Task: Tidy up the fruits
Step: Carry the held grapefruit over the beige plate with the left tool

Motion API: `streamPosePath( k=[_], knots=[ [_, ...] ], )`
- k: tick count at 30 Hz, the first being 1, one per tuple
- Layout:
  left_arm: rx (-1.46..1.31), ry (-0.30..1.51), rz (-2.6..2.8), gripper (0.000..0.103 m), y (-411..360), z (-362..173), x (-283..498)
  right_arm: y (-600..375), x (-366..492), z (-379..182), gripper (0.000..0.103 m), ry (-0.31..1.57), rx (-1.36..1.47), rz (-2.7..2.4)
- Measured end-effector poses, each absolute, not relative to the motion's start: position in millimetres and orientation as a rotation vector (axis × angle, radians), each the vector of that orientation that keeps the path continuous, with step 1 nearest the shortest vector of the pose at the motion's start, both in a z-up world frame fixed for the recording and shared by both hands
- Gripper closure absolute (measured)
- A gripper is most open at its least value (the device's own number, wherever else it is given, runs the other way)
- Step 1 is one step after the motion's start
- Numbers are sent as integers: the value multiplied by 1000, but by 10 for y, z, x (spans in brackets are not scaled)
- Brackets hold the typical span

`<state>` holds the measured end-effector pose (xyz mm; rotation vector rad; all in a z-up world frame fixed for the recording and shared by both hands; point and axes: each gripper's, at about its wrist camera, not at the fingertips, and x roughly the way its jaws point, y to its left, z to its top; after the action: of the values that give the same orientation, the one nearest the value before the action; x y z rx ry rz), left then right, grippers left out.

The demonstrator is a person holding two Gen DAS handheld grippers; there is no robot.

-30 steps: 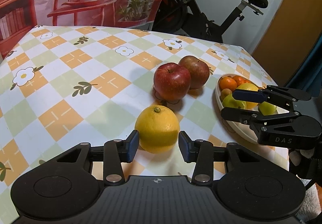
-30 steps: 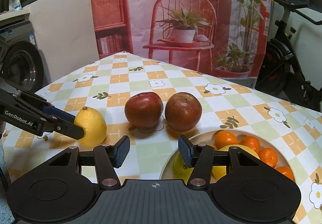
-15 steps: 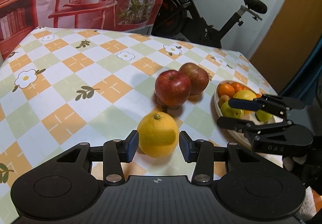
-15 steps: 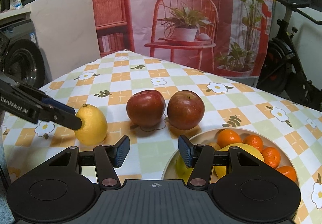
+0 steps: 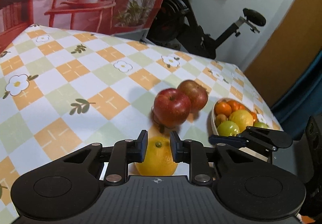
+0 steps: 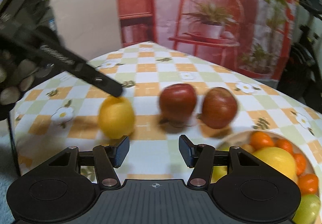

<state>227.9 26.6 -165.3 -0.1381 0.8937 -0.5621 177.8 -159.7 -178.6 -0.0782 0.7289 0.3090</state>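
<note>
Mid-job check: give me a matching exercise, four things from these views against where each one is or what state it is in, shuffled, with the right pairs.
Things:
1. lemon
2. two red apples
3. tangerines
4. right gripper

Places or states:
A. in the bowl with other fruit
B. open, nothing between its fingers
C. side by side on the tablecloth, past the lemon
D. between the fingers of the left gripper, which is shut on it

Pairs: 1-D, 2-C, 3-A, 4-B
</note>
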Motion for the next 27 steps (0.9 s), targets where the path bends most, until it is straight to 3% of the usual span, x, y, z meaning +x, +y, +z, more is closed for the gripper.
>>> streamPosePath(
  k=[27],
  knots=[
    [-158, 881, -570, 77, 321, -1705, 2280, -1319, 2102, -2072, 55, 719, 47, 459]
  ],
)
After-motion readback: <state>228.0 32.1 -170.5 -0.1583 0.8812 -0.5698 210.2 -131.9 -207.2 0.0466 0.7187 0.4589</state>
